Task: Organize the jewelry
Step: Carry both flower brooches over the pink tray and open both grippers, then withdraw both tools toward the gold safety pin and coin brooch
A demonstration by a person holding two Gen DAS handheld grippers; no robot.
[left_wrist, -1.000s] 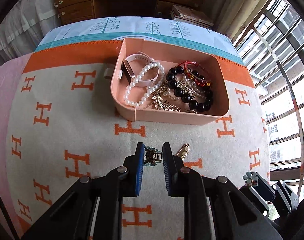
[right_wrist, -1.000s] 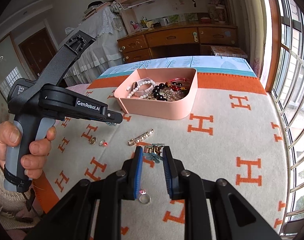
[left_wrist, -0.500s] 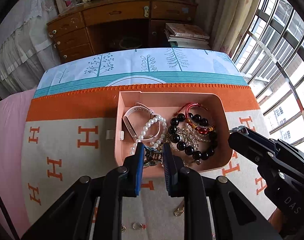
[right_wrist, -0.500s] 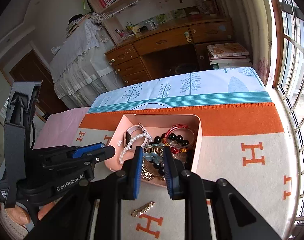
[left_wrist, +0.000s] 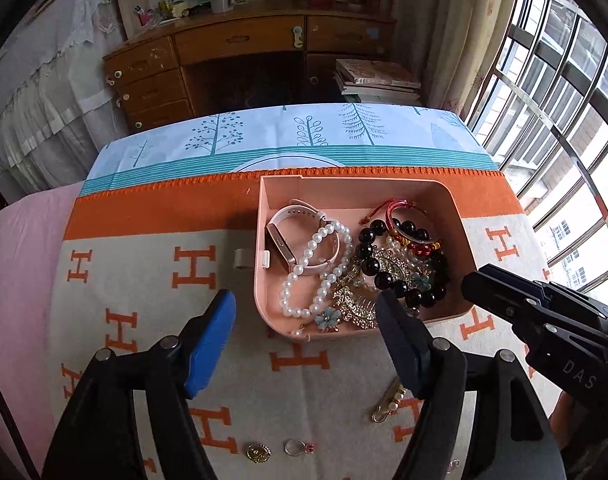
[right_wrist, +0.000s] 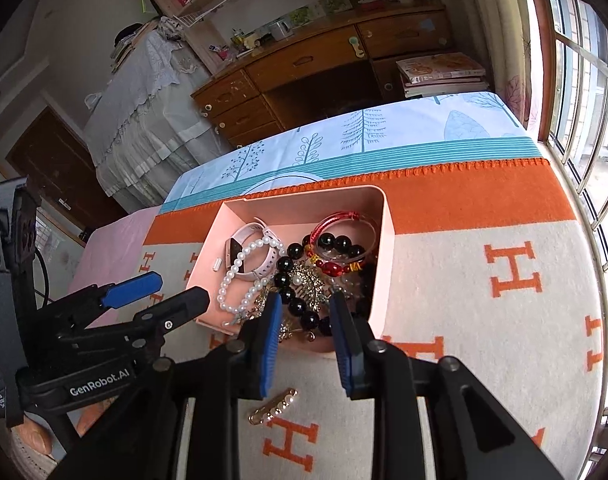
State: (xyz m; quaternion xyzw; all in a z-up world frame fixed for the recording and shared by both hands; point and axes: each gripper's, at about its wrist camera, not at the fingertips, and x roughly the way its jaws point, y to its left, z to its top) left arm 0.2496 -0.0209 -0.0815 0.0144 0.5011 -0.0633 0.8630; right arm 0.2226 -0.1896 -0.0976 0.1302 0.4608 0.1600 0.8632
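We see the pink tray [left_wrist: 456, 216] sitting on the orange-and-cream blanket [left_wrist: 143, 320], toward its far side, and it is full of jewelry: a pearl bracelet [left_wrist: 316, 268] and a pink watch [left_wrist: 299, 236] on the left, a black bead bracelet [left_wrist: 400, 280] and a red cord bangle [left_wrist: 400, 216] on the right, a gold comb [left_wrist: 356, 304] and a blue flower clip [left_wrist: 328, 317] at the near edge. Our left gripper [left_wrist: 306, 320] hangs over the tray's near left corner; its jaws have just been opening and now stand wide, with nothing pressed between the pads. Our right gripper [right_wrist: 306, 322] hangs over the near rim of the tray, jaws parted only narrowly after just opening a little, and the pads press on nothing that we can make out. On the blanket near us lie a gold pearl pin [right_wrist: 272, 406], a small gold brooch [left_wrist: 258, 453] and a ring with a red stone [left_wrist: 297, 447], all well apart from the tray. A wooden desk [left_wrist: 239, 52] stands beyond the far end.
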